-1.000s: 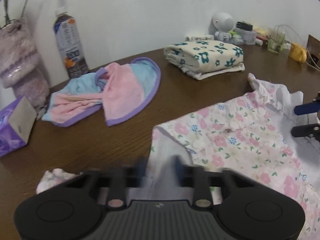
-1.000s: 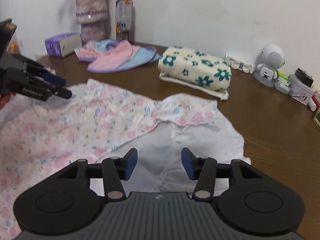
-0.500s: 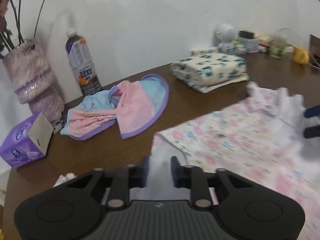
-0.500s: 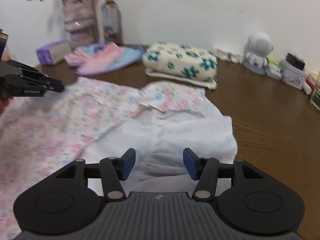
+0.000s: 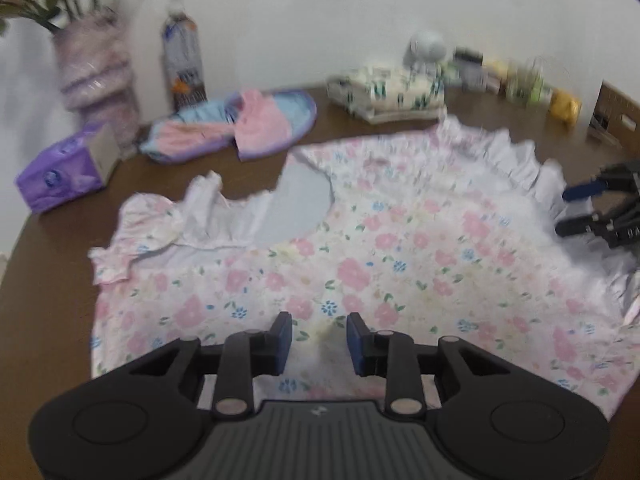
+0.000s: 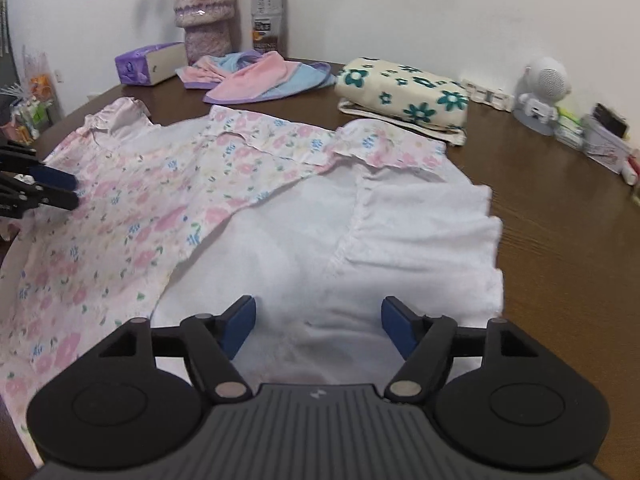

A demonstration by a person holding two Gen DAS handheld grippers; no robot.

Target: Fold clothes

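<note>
- Floral pink dress (image 5: 360, 248) ×1, spread flat on table (image 6: 560, 248).
- Left gripper (image 5: 319, 342), right gripper (image 6: 318, 326): both spread, over dress.
- Behind dress: folded blanket (image 6: 400, 90) ×1, pink-blue cloth (image 6: 260, 76) ×1.

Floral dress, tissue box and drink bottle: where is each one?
Floral dress (image 6: 132, 208), right wrist view, flowered top layer.
Tissue box (image 6: 138, 65), right wrist view, purple side.
Drink bottle (image 6: 267, 12), right wrist view, label.
</note>
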